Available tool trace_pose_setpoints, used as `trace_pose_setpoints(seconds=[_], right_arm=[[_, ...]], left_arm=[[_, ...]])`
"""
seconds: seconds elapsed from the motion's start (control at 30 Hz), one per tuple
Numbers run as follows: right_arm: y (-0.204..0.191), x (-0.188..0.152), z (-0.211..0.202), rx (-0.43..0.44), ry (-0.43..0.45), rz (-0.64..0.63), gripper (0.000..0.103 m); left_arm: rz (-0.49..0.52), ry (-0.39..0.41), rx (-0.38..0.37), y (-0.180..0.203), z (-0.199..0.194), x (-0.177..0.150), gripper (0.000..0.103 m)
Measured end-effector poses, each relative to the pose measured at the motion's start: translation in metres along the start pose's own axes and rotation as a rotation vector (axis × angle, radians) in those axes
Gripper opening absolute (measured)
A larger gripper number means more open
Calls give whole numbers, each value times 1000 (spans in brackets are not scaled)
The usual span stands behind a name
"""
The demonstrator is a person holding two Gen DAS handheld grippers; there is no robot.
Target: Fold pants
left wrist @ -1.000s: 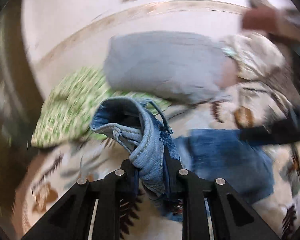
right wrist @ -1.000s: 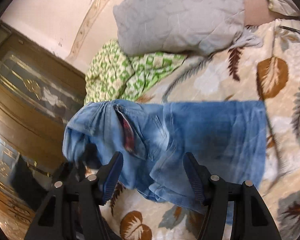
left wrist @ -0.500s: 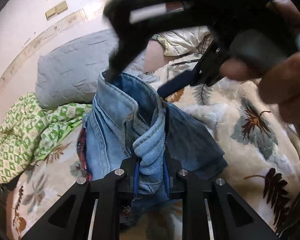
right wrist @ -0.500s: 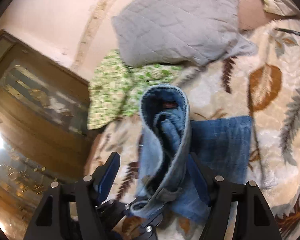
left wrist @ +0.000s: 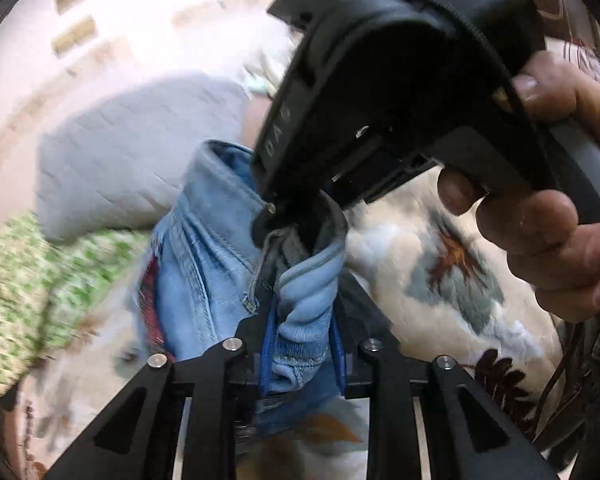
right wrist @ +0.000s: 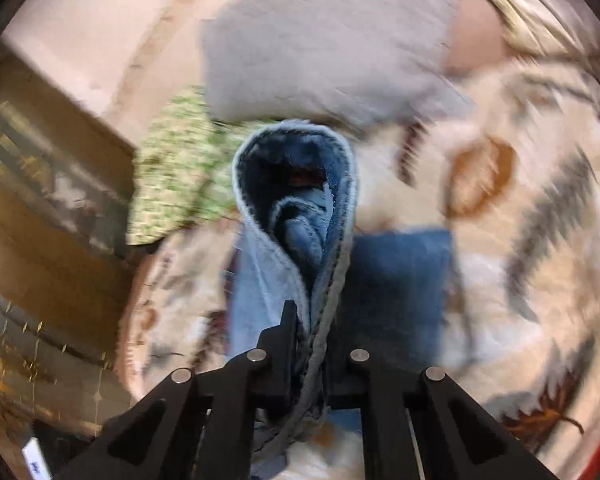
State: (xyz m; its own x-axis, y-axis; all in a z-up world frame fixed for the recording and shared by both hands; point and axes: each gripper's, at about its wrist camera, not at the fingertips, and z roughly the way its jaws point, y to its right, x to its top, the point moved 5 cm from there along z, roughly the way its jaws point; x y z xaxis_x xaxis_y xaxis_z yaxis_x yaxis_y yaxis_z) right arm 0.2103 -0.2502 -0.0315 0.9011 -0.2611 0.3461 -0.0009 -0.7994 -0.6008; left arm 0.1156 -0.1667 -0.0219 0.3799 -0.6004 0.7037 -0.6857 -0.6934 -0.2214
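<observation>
On the jeans (right wrist: 296, 208), right claw (right wrist: 312, 344) now clamped.

Right hand-held gripper (right wrist: 310, 344) clamped on jeans (right wrist: 296, 216)

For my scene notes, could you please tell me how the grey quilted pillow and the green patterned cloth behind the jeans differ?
The grey quilted pillow is plain, plump and the larger; the green patterned cloth is printed green on white, crumpled and smaller. The pillow lies farther back near the wall; the cloth sits lower and to the left, partly under the pillow's edge. Both rest on the leaf-print bedspread.
</observation>
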Motion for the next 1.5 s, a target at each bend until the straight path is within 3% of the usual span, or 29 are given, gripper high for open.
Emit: trace_pose_setpoints(seconds=[0.07,0.17,0.27,0.3,0.33,0.4,0.47,0.53,0.57,0.67,0.7,0.73,0.83,0.93,0.97,1.0,1.07,1.2,1.3,1.37,1.5], right_arm=[[31,-9,33,-30,-90,95,11],[39,-13,41,0,-98,155,14],[28,-6,21,-9,-42,104,15],[28,-6,16,-20,-21,91,16],[28,-7,9,-29,-1,79,17],[30,-11,-5,-57,21,77,21],[28,-18,-31,-80,101,61,21],[21,-26,-50,-51,164,34,23],[19,-31,-56,-33,182,27,29],[5,-42,-62,-6,236,-6,80],[-1,-43,-58,-25,244,-19,81],[-3,-46,-53,-68,242,-26,81],[-1,-54,-28,-87,192,-21,80],[9,-58,-8,-121,147,-5,70],[13,-60,-1,-121,124,7,62],[15,-61,6,-99,96,22,42],[17,-63,13,-80,71,31,17],[-1,-64,-4,-84,100,-27,10],[2,-71,-12,-147,90,-22,10],[21,-79,13,-225,26,-2,10],[21,-74,13,-197,57,5,14]], left_arm=[[-58,-78,-78,3,27,-18,26],[-71,-76,-92,2,29,-24,30],[-91,-19,-158,0,3,-17,63],[-91,0,-151,-1,-5,-17,75],[-85,40,-136,-3,-20,-14,77],[-82,74,-134,-9,-39,-10,77],[-87,88,-51,-23,-54,-10,77],[-132,90,-16,-40,-61,-14,78],[-189,78,-9,-54,-62,-18,78],[-387,26,14,-93,-52,-35,79],[-436,6,13,-101,-44,-42,79],[-494,-27,-11,-109,-33,-52,79],[-617,-104,-60,-125,-6,-74,79],[-728,-145,-132,-129,5,-87,79],[-755,-156,-171,-128,6,-88,79],[-783,-165,-206,-127,7,-90,79],[-836,-184,-231,-128,9,-98,79],[-899,-193,-257,-127,11,-105,79],[-895,-214,-240,-127,15,-106,80],[-869,-233,-237,-119,20,-105,80],[-866,-235,-211,-117,23,-104,80]])
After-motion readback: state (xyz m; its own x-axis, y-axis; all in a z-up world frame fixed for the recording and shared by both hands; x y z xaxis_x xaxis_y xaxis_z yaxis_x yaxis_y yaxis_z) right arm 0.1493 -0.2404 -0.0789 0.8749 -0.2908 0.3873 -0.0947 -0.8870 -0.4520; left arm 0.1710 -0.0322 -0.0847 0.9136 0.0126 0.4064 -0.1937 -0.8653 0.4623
